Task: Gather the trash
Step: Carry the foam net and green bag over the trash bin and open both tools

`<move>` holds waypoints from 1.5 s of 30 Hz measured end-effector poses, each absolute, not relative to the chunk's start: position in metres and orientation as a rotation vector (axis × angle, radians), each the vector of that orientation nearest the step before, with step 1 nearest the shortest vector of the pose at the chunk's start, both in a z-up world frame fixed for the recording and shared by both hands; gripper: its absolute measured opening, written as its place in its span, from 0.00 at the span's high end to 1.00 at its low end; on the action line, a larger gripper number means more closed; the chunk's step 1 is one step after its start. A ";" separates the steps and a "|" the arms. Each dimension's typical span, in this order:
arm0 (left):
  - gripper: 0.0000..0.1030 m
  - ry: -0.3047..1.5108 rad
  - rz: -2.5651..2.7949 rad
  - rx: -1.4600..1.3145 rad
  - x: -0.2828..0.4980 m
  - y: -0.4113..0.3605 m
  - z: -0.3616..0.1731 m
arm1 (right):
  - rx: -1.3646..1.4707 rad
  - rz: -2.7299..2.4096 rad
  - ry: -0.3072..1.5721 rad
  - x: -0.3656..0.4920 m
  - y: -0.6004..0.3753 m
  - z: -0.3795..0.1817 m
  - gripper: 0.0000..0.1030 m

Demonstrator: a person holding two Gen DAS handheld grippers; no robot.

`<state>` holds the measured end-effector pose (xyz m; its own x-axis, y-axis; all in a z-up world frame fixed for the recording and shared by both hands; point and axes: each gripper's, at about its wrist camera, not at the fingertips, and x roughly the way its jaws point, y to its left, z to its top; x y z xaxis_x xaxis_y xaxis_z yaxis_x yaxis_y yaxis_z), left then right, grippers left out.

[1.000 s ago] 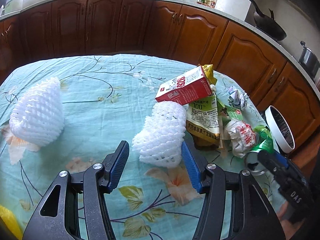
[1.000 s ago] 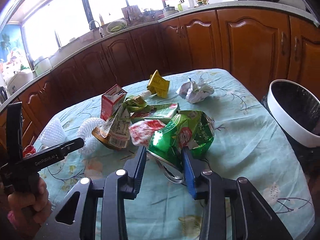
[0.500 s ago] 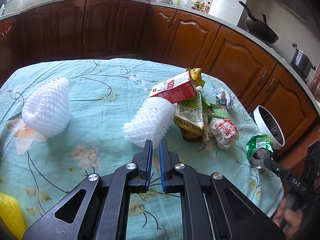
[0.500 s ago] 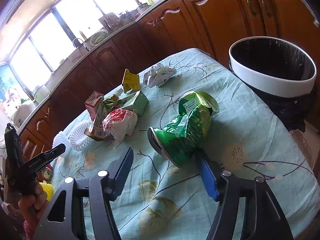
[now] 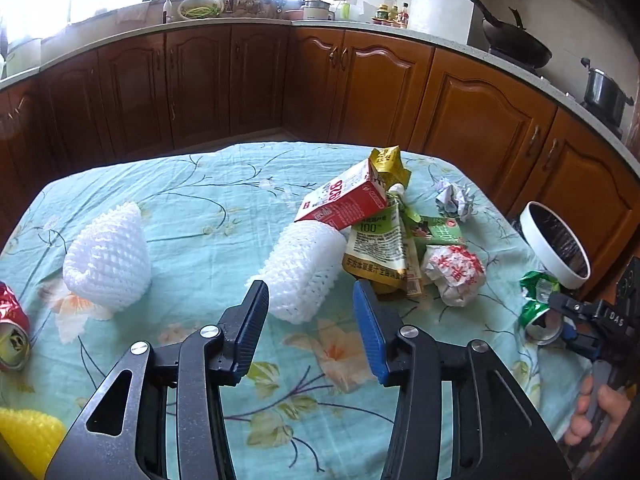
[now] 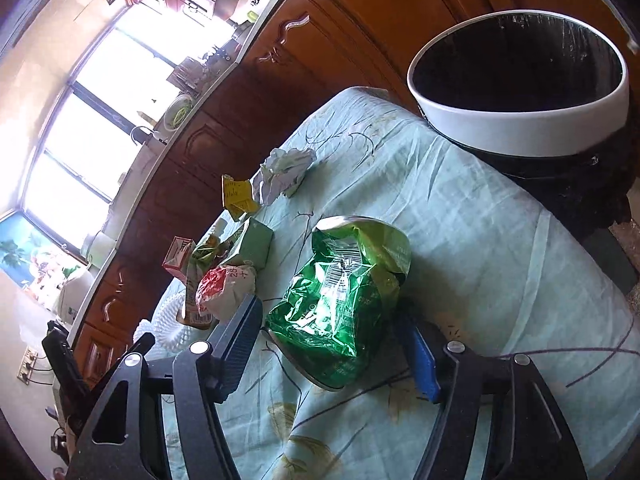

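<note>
My left gripper (image 5: 310,330) is open and empty above the floral tablecloth, just short of a white foam fruit net (image 5: 302,270). My right gripper (image 6: 336,350) is open, its jaws on either side of a crushed green can (image 6: 346,298) lying on the cloth; the can also shows in the left wrist view (image 5: 538,306). A white-rimmed trash bin (image 6: 520,124) with a black liner stands off the table's far right edge. A pile holds a red carton (image 5: 344,202), a juice pouch (image 5: 380,250) and a crumpled wrapper (image 5: 454,274).
A second foam net (image 5: 108,266) lies at the left, a red can (image 5: 12,334) at the left edge, and yellow foam (image 5: 28,440) at the lower left. Crumpled paper (image 6: 286,172) and a yellow packet (image 6: 238,196) lie near the far side. Wooden cabinets (image 5: 240,88) surround the table.
My left gripper shut half a second ago and has opened again. My right gripper opened wider and moved with the green can toward the bin, tilting right.
</note>
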<state>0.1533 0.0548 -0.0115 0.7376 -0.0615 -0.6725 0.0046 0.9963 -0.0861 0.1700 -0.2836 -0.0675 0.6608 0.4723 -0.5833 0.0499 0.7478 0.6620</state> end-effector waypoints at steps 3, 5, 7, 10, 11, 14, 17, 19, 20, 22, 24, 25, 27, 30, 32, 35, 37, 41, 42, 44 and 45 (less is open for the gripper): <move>0.57 0.781 -0.013 -0.037 0.170 0.052 -0.026 | 0.690 0.268 0.823 0.172 -0.281 -0.066 0.35; 0.65 0.816 -0.012 -0.029 0.179 0.052 -0.037 | 0.685 0.276 0.823 0.171 -0.280 -0.066 0.36; 0.85 0.842 -0.019 -0.039 0.183 0.053 -0.043 | 0.704 0.296 0.834 0.171 -0.282 -0.068 0.35; 0.87 0.829 -0.017 -0.053 0.176 0.054 -0.041 | 0.759 0.331 0.857 0.175 -0.289 -0.071 0.32; 0.88 0.823 -0.017 -0.058 0.173 0.055 -0.038 | 0.772 0.337 0.859 0.177 -0.291 -0.071 0.31; 0.89 0.799 -0.026 -0.094 0.160 0.058 -0.026 | 0.780 0.341 0.850 0.180 -0.293 -0.071 0.30; 0.89 0.771 -0.046 -0.131 0.147 0.058 -0.011 | 0.795 0.340 0.844 0.183 -0.296 -0.074 0.44; 0.89 0.740 -0.064 -0.136 0.140 0.052 0.001 | 0.814 0.343 0.850 0.183 -0.299 -0.077 0.75; 0.89 0.722 -0.075 -0.135 0.136 0.048 0.008 | 0.822 0.346 0.857 0.184 -0.300 -0.079 0.76; 0.90 0.686 -0.102 -0.136 0.129 0.040 0.021 | 0.801 0.342 0.852 0.180 -0.302 -0.079 0.76; 0.90 0.659 -0.125 -0.134 0.124 0.034 0.034 | 0.772 0.340 0.833 0.175 -0.301 -0.075 0.76; 0.90 0.647 -0.134 -0.130 0.121 0.030 0.039 | 0.767 0.341 0.825 0.172 -0.301 -0.072 0.76; 0.90 0.634 -0.161 -0.133 0.118 0.023 0.047 | 0.753 0.339 0.805 0.166 -0.304 -0.066 0.76; 0.90 0.637 -0.214 -0.143 0.120 0.007 0.051 | 0.725 0.321 0.766 0.158 -0.311 -0.054 0.76; 0.90 0.644 -0.245 -0.135 0.123 -0.007 0.049 | 0.708 0.302 0.743 0.153 -0.317 -0.046 0.76; 0.90 0.656 -0.302 -0.122 0.126 -0.032 0.047 | 0.681 0.264 0.713 0.146 -0.330 -0.037 0.76; 0.90 0.657 -0.337 -0.105 0.126 -0.049 0.048 | 0.668 0.235 0.697 0.142 -0.340 -0.033 0.76; 0.90 0.667 -0.400 -0.078 0.133 -0.083 0.044 | 0.645 0.181 0.669 0.135 -0.359 -0.026 0.76; 0.90 0.671 -0.413 -0.071 0.136 -0.092 0.042 | 0.639 0.169 0.663 0.134 -0.364 -0.025 0.76; 0.90 0.684 -0.439 -0.056 0.141 -0.106 0.037 | 0.626 0.143 0.652 0.132 -0.373 -0.022 0.76; 0.90 0.693 -0.451 -0.053 0.143 -0.114 0.035 | 0.620 0.132 0.647 0.132 -0.377 -0.021 0.76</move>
